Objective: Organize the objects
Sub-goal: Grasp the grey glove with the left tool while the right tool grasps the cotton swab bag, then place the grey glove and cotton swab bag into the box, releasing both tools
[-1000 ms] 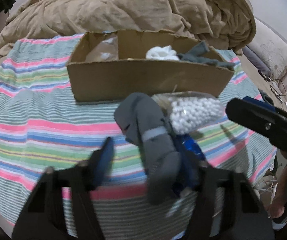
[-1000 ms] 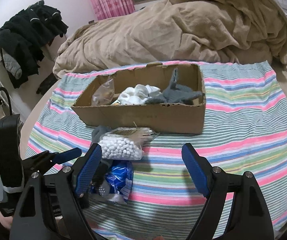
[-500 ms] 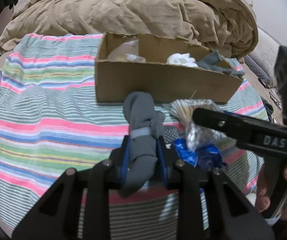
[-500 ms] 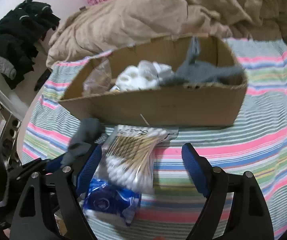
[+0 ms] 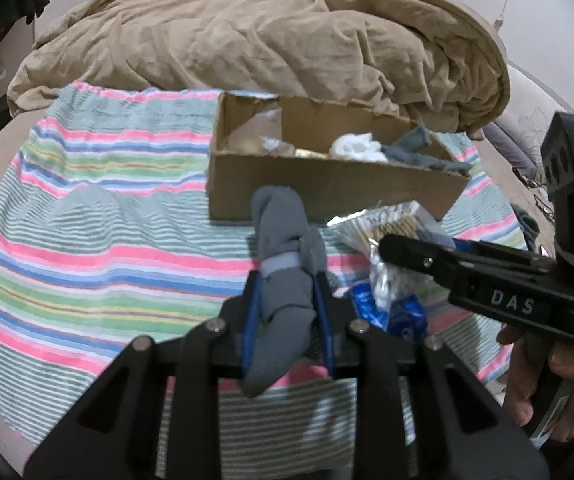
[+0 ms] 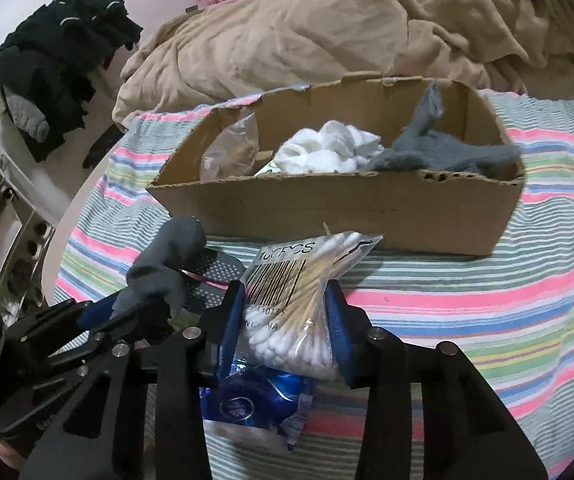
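Observation:
My left gripper (image 5: 287, 300) is shut on a rolled grey sock (image 5: 285, 248), held just above the striped sheet (image 5: 107, 248); the sock also shows in the right wrist view (image 6: 167, 264). My right gripper (image 6: 287, 320) is shut on a clear bag of cotton swabs (image 6: 291, 296), seen in the left wrist view (image 5: 391, 236) too. A blue-and-white packet (image 6: 255, 404) lies under it. A cardboard box (image 6: 339, 208) stands behind, holding white cotton (image 6: 327, 148), a grey sock (image 6: 439, 152) and a clear bag (image 6: 231, 148).
A rumpled tan duvet (image 5: 267, 44) is heaped behind the box. Dark clothes (image 6: 55, 60) hang at the far left past the bed's edge. The striped sheet stretches to the left and right of the box.
My left gripper has closed on the grey sock and raised it. My right gripper has moved forward and down, then closed on the cotton swab bag.

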{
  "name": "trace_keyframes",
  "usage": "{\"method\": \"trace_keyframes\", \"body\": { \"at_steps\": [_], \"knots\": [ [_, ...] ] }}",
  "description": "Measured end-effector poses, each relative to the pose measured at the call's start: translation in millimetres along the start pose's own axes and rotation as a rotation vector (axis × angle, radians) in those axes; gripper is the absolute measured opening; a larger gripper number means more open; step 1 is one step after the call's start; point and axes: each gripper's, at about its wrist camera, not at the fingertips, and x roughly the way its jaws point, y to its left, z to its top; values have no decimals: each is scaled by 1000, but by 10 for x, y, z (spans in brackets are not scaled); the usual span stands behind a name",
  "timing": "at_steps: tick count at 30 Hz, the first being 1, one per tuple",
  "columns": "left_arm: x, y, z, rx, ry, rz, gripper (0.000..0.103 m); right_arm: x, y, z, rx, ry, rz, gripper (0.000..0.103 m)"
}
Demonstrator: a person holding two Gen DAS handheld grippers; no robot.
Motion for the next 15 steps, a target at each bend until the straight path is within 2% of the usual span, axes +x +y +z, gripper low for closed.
{"method": "trace_keyframes", "body": {
  "at_steps": [8,15],
  "knots": [
    [-340,-83,108,13,-62,-9,26,-334,61,31,-17,-58,7,42],
    [-500,-179,304,37,-110,-21,26,-632,75,196,-29,-127,-1,42]
  ]
}}
